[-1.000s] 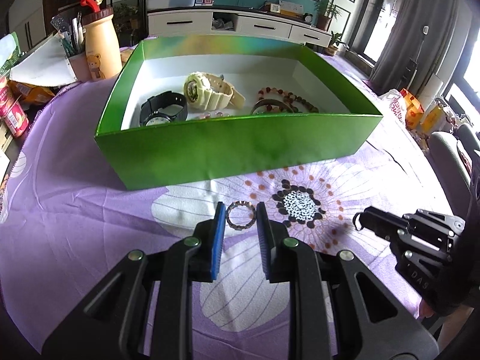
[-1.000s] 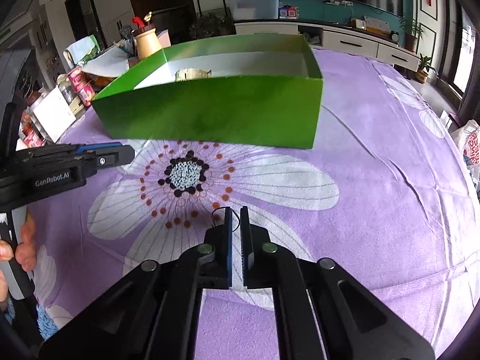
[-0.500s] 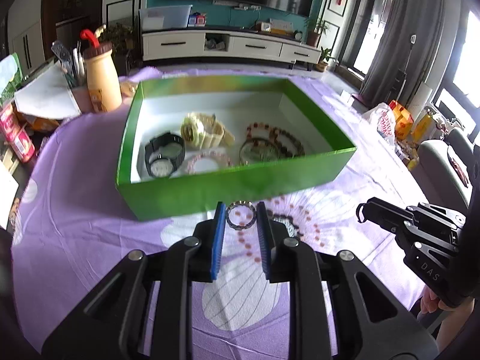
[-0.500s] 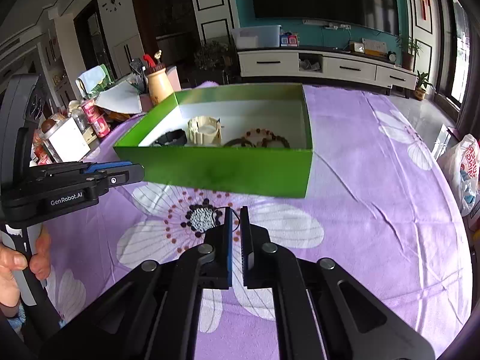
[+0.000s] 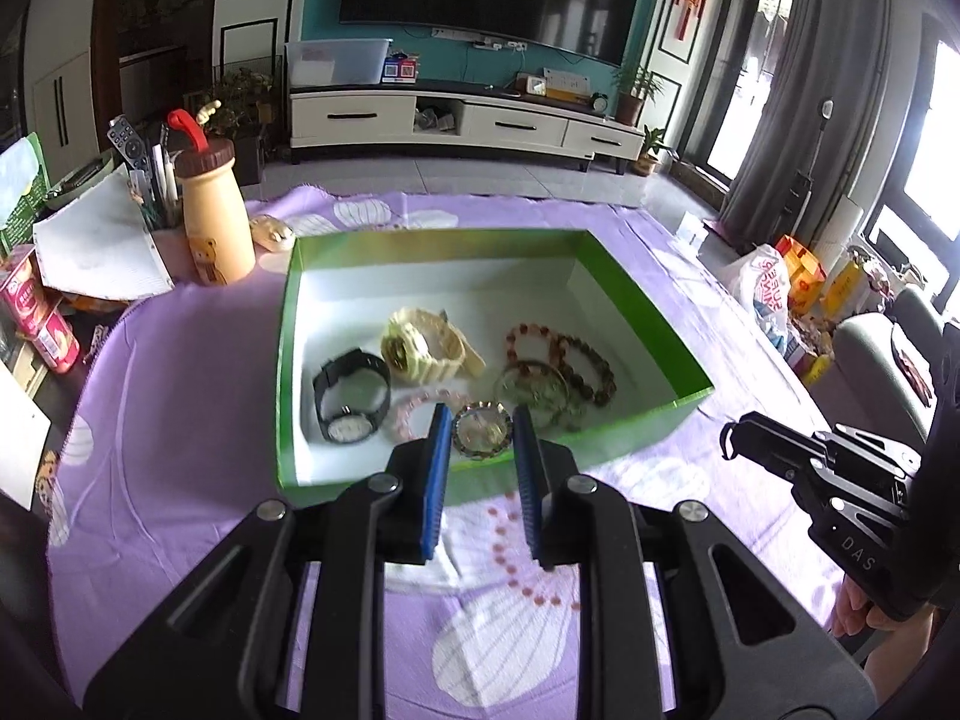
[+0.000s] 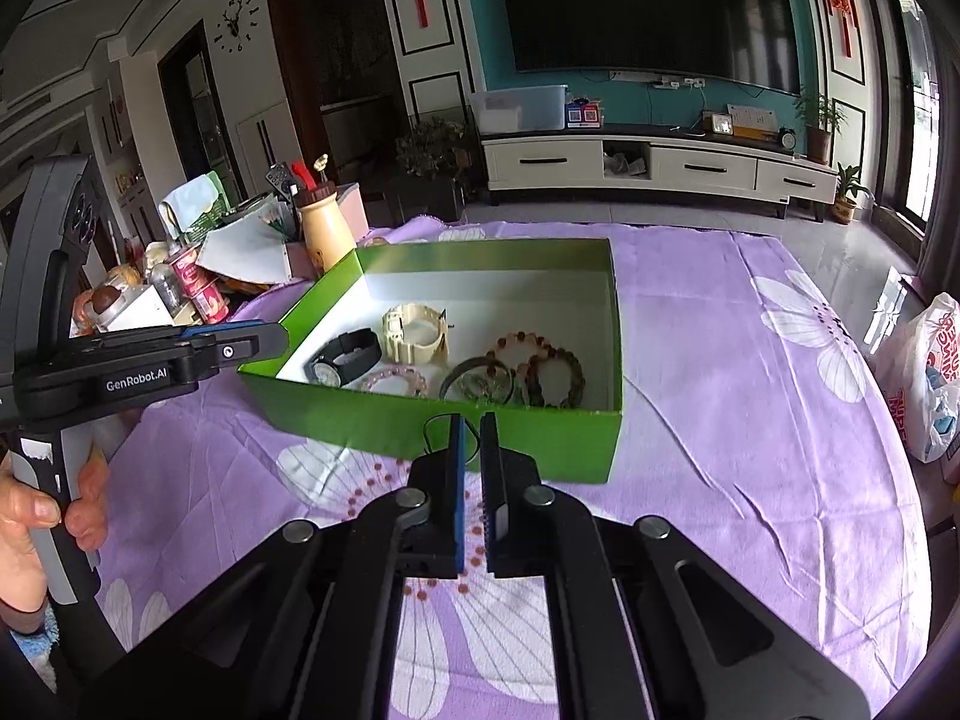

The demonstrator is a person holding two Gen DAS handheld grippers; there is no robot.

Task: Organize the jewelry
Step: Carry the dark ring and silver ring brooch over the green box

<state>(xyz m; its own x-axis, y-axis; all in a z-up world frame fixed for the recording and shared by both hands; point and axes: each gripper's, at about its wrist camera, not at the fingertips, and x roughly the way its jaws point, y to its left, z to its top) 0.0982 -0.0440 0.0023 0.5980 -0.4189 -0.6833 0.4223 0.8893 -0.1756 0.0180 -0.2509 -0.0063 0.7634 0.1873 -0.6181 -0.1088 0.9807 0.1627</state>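
A green box (image 5: 288, 360) with a white inside holds a black watch (image 5: 351, 399), a cream watch (image 5: 420, 348), a pink bead bracelet (image 5: 414, 408) and several brown bead bracelets (image 5: 576, 360). My left gripper (image 5: 478, 429) is shut on a small beaded bracelet (image 5: 482, 431), held above the box's near wall. My right gripper (image 6: 472, 426) is shut on a thin black ring (image 6: 435, 429), raised just in front of the box (image 6: 492, 438). The right gripper shows in the left wrist view (image 5: 729, 441) with the ring hanging at its tip.
The table has a purple flowered cloth (image 6: 750, 390). A tan bottle with a red-spouted lid (image 5: 213, 222), a pen cup, papers and cans crowd the far left. A white plastic bag (image 6: 927, 378) sits off the right side.
Both grippers have risen from the cloth with their pieces, and the left one has come forward over the box's near wall. The box's inside now shows from above.
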